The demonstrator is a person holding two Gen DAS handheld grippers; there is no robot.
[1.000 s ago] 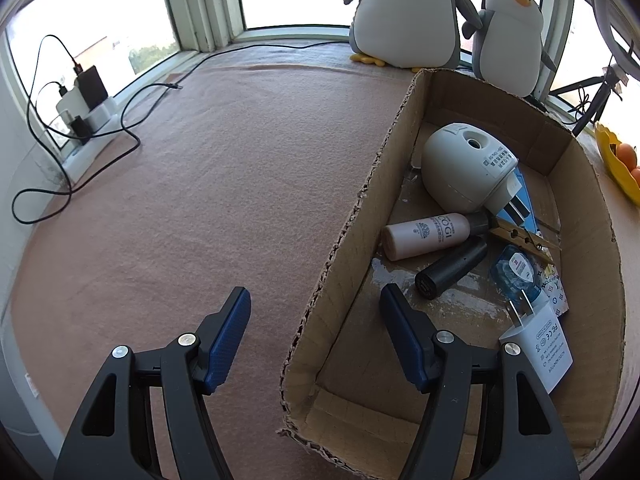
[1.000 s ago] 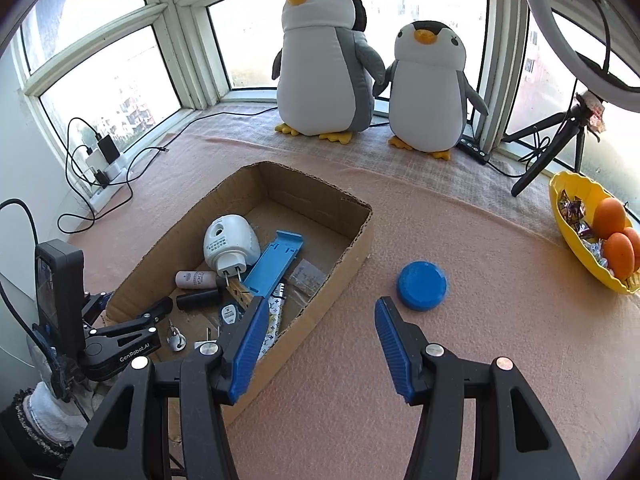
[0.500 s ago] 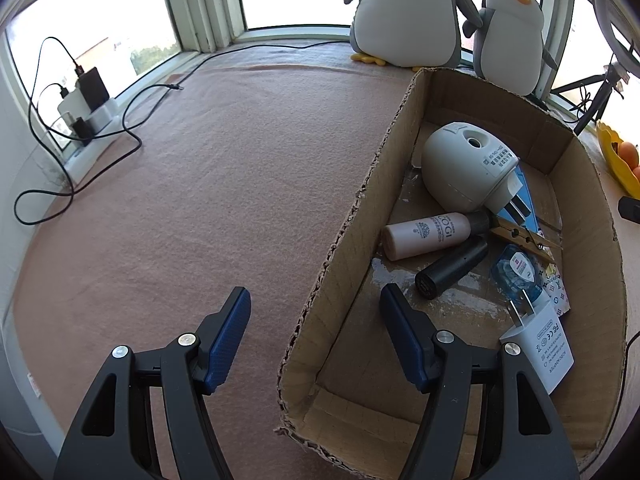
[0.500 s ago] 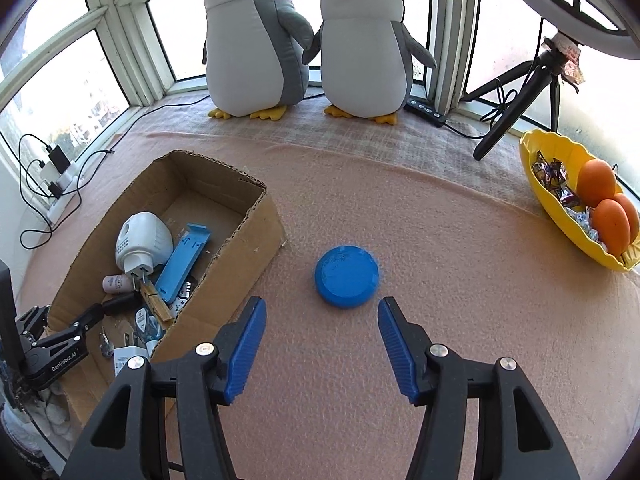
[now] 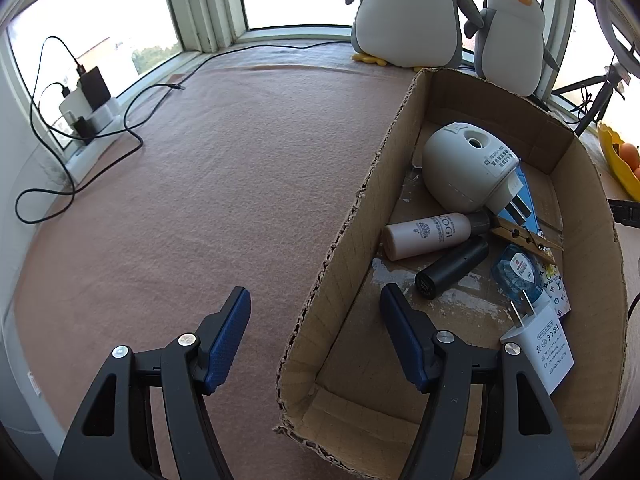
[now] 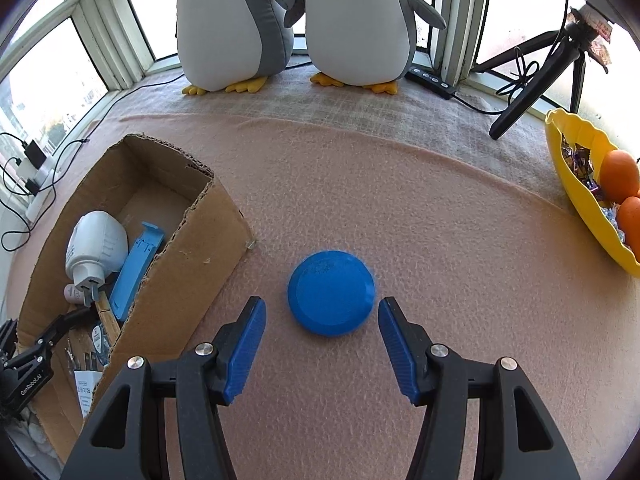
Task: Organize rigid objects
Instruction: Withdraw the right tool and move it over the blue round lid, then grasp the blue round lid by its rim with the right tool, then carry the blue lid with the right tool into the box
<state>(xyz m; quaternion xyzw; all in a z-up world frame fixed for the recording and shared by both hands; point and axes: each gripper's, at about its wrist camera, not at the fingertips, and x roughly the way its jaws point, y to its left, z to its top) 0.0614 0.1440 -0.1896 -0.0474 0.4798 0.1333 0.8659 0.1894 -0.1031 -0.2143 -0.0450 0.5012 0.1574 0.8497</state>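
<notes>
Where the pink felt-covered table (image 6: 440, 240) meets the bay windows, two plush penguins (image 6: 288, 20) stand. Your blue disc (image 6: 331, 292), round and flat, lies just beyond your right tongs (image 6: 322, 312), apart and empty. Only the left view shows your left tongs (image 5: 315, 304), apart, straddling the cardboard box (image 5: 360, 216) wall.

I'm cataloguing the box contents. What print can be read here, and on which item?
"OGI": cream bottle, first letter unclear.
"FC CE": white charger; its other lines are too small to read.
"GenRobot.AI": left tongs.
Grey plug-in device: label too small to read.
</notes>
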